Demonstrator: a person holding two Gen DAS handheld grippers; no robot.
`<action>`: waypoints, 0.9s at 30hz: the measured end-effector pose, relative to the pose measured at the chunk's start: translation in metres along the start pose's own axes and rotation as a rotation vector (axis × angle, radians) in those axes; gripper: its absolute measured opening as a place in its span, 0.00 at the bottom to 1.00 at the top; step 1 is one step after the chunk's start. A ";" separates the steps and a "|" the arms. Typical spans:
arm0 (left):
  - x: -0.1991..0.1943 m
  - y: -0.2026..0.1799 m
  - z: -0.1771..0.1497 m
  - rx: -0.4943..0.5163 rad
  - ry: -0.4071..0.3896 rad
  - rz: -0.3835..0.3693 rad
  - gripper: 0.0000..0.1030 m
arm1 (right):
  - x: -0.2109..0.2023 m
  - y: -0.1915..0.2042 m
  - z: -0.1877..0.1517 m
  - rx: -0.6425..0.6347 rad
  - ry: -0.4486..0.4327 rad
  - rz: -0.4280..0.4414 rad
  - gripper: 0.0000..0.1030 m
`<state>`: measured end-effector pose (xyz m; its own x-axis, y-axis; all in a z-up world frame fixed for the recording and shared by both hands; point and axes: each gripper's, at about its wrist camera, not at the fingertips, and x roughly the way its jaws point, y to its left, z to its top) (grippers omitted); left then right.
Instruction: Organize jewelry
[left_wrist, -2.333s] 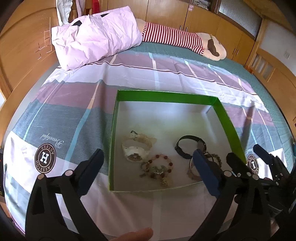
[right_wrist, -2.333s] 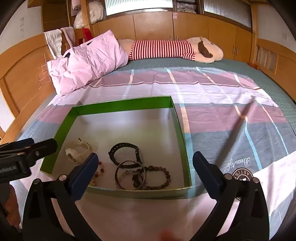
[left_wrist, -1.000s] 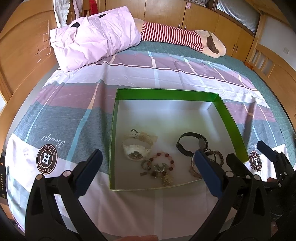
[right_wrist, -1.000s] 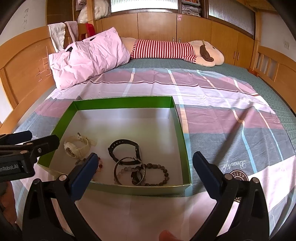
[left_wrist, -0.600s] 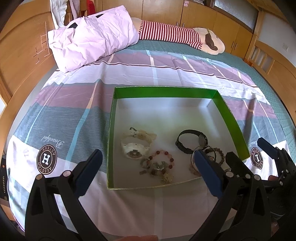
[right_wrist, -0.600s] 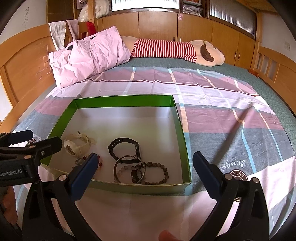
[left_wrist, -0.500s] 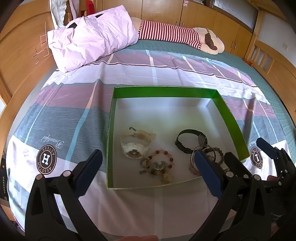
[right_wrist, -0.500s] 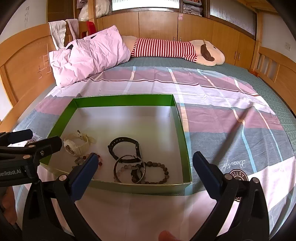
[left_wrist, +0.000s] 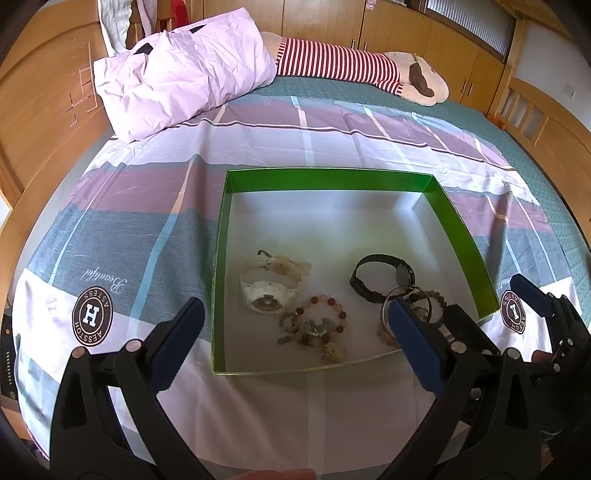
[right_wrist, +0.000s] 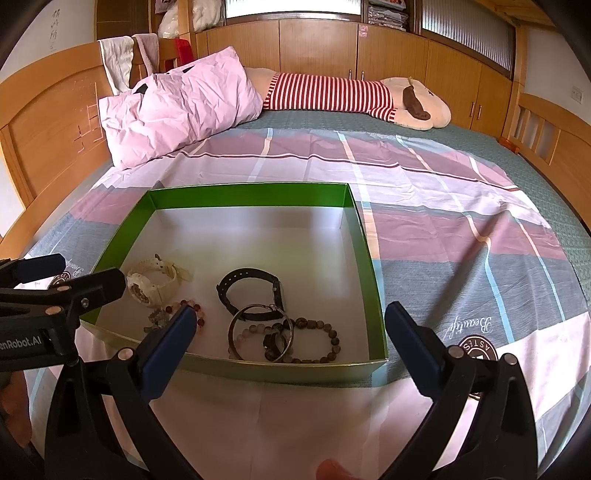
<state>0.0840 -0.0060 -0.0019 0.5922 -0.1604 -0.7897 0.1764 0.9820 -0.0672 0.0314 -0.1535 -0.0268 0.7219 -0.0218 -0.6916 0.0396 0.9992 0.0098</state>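
My two black plastic clamp grippers

Left gripper (left_wrist: 293, 330) and right gripper (right_wrist: 288, 336): blue pads (right_wrist: 168, 343), silver rivets; white lettering lower left.

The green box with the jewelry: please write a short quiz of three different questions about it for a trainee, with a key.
1. True or false: the white watch lies outside the green box.
2. Which item overlaps the metal bangle? A) white watch B) black watch C) pink pillow
3. Fill in: the left gripper and the right gripper are both ____.

Key: 1. False, it lies inside, near the left wall. 2. B. 3. Open, and neither holds anything.
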 end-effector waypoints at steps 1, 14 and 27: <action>0.000 0.000 0.000 0.001 0.001 0.001 0.98 | 0.000 0.000 0.000 0.000 0.001 0.001 0.99; 0.001 -0.001 0.000 0.005 0.005 0.001 0.98 | 0.002 0.002 -0.003 -0.005 0.007 0.000 0.99; 0.002 -0.002 -0.001 0.009 0.006 0.002 0.98 | 0.002 0.003 -0.003 -0.006 0.007 -0.001 0.99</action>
<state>0.0839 -0.0083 -0.0036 0.5878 -0.1574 -0.7936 0.1822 0.9814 -0.0597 0.0309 -0.1507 -0.0308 0.7173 -0.0224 -0.6964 0.0358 0.9993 0.0047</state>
